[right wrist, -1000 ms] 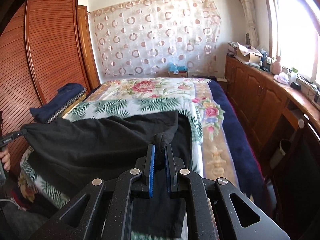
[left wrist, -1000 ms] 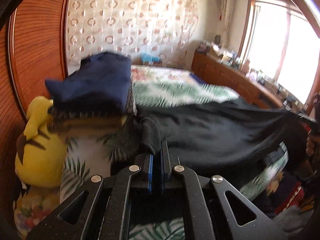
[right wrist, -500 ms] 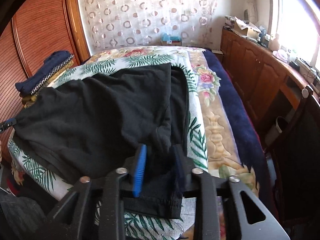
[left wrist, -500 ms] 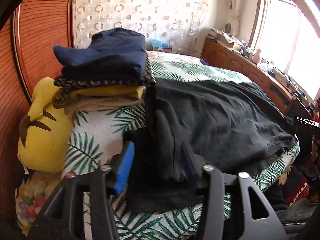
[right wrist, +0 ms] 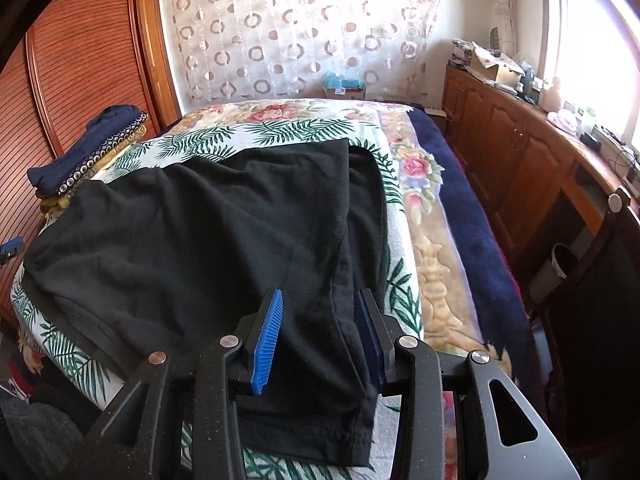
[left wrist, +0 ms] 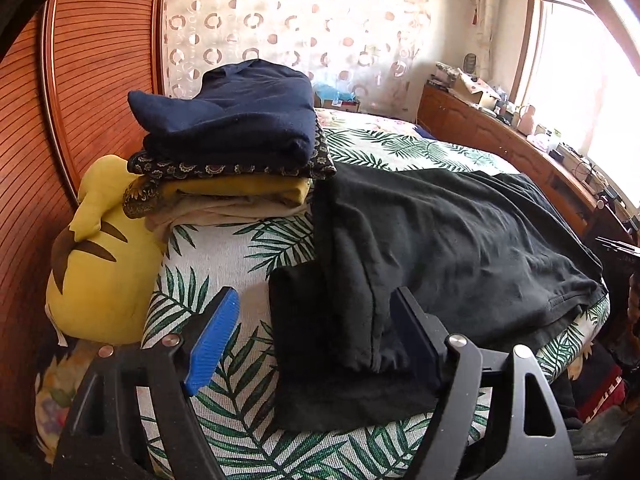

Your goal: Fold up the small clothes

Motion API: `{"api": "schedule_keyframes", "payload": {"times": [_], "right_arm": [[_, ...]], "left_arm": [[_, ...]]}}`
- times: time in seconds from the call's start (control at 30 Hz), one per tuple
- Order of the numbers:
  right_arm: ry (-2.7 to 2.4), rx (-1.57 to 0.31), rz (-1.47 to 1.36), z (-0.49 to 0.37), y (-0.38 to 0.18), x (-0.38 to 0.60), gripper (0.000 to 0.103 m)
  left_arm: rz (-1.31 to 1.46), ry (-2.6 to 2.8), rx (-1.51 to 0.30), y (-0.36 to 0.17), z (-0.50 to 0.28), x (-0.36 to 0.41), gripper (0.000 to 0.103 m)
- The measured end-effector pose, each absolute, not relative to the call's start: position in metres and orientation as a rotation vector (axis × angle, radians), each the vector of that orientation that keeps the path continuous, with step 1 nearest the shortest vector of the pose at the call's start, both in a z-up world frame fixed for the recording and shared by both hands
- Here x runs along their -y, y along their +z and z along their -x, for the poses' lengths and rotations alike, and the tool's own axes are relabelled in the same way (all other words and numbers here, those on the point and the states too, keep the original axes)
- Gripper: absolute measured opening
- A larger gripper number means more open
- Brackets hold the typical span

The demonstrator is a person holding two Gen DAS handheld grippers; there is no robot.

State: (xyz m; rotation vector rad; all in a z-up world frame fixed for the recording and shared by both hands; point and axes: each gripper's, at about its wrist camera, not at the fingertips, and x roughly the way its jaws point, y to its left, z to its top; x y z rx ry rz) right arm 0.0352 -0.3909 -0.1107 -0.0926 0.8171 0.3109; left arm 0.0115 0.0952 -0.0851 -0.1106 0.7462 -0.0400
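Observation:
A black garment (left wrist: 448,240) lies spread on the bed, folded over itself, and also shows in the right wrist view (right wrist: 200,240). My left gripper (left wrist: 316,336) is open, its blue-padded fingers either side of the garment's near left sleeve, not holding it. My right gripper (right wrist: 320,336) is open over the garment's near right sleeve end, which lies loose between the fingers. A stack of folded clothes (left wrist: 232,148), navy on top, sits on the bed's left side, also visible in the right wrist view (right wrist: 88,148).
A yellow plush toy (left wrist: 100,256) sits at the bed's left edge below the stack. A wooden wardrobe (right wrist: 80,80) stands left. A wooden cabinet (right wrist: 532,168) with clutter runs along the right under the window. A dark chair (right wrist: 600,300) stands near right.
Both grippers held the garment lifted and stretched, then lowered it onto the bed and opened. The garment now lies flat and released.

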Motion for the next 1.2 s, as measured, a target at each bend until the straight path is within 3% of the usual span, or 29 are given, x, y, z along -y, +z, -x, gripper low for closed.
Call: {"api": "schedule_keyframes", "payload": {"times": [0.3, 0.37, 0.7, 1.07, 1.2], "right_arm": [[0.341, -0.851, 0.071, -0.036, -0.122, 0.384, 0.04], [0.354, -0.855, 0.061, -0.035, -0.123, 0.382, 0.05], [0.366, -0.871, 0.085, -0.039, -0.136, 0.37, 0.051], [0.316, -0.806, 0.174, -0.029, -0.146, 0.358, 0.072], [0.315, -0.771, 0.174, -0.023, -0.152, 0.355, 0.076]], "left_arm": [[0.11, -0.032, -0.77, -0.093, -0.014, -0.097, 0.079], [0.112, -0.029, -0.781, -0.097, -0.017, -0.098, 0.078], [0.129, -0.021, -0.844, -0.116, -0.03, -0.101, 0.079], [0.129, -0.023, -0.838, -0.119, -0.029, -0.099, 0.078], [0.128, -0.071, -0.833, -0.118, -0.026, -0.095, 0.053]]}}
